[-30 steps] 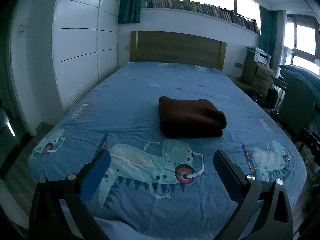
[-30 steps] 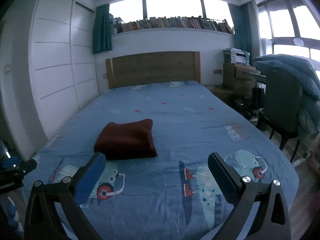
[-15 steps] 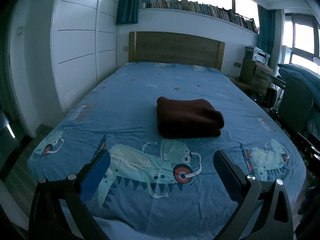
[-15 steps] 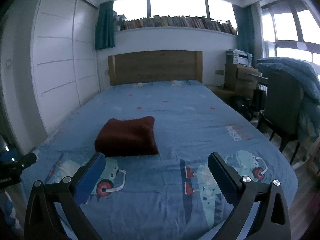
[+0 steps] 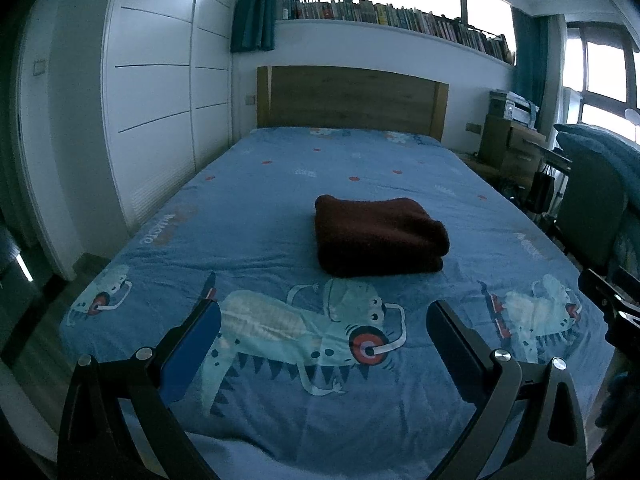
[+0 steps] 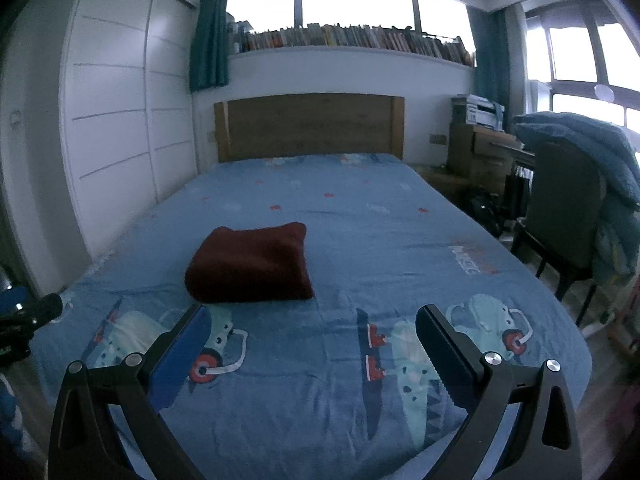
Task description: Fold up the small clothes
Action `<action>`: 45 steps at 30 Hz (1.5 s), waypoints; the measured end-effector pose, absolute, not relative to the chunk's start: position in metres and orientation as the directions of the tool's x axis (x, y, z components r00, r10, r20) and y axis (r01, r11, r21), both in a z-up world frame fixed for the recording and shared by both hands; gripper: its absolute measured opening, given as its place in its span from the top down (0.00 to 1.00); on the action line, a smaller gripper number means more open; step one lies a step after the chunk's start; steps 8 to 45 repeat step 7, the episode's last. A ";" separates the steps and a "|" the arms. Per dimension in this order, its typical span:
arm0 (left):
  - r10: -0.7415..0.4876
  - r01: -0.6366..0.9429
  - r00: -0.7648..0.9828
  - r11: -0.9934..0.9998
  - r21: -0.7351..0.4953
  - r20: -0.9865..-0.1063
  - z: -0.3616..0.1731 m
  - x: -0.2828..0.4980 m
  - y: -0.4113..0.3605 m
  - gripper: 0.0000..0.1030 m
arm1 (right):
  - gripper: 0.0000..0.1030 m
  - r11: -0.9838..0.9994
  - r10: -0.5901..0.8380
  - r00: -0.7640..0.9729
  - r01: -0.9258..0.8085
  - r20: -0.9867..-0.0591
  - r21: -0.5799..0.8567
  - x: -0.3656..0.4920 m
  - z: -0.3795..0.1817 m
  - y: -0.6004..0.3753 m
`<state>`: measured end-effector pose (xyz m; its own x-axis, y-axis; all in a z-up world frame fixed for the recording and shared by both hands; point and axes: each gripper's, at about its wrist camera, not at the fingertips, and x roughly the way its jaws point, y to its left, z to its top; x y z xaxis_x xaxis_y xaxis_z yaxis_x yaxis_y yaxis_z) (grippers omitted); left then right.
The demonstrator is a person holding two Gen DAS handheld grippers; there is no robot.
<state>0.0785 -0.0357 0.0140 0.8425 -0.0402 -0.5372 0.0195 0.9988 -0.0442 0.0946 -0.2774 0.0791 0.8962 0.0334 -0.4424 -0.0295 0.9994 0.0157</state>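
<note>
- Garment (image 5: 380, 236): dark red, folded into a thick compact rectangle, lying flat mid-bed on the blue sheet (image 5: 280, 208), nothing on top.
- Looks done: edges stacked and squared, fold facing the bed's foot, likely left there as the finished piece.
- Left gripper (image 5: 323, 322): spread wide, empty, hovering over the foot of the bed, well short of the garment.
- Right gripper (image 6: 313, 326): likewise spread wide, gripping nothing, near the foot, garment ahead and to its left.
- Both held back and apart, probably to keep clear of the fold and avoid disturbing it.
- Headboard (image 5: 352, 100) beyond; chair (image 6: 560, 216) with bedding draped beside the bed.
</note>
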 end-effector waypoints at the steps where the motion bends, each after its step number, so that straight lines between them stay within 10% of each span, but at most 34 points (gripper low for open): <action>1: -0.040 0.021 0.842 0.999 -0.042 -0.538 0.014 0.079 -0.036 0.02 | 0.01 0.999 0.032 0.895 -0.028 -0.444 0.016 0.095 0.079 -0.278; 45: -0.045 0.025 0.841 0.999 -0.044 -0.540 0.014 0.080 -0.036 0.02 | 0.01 1.000 0.025 0.892 -0.018 -0.451 0.020 0.094 0.076 -0.282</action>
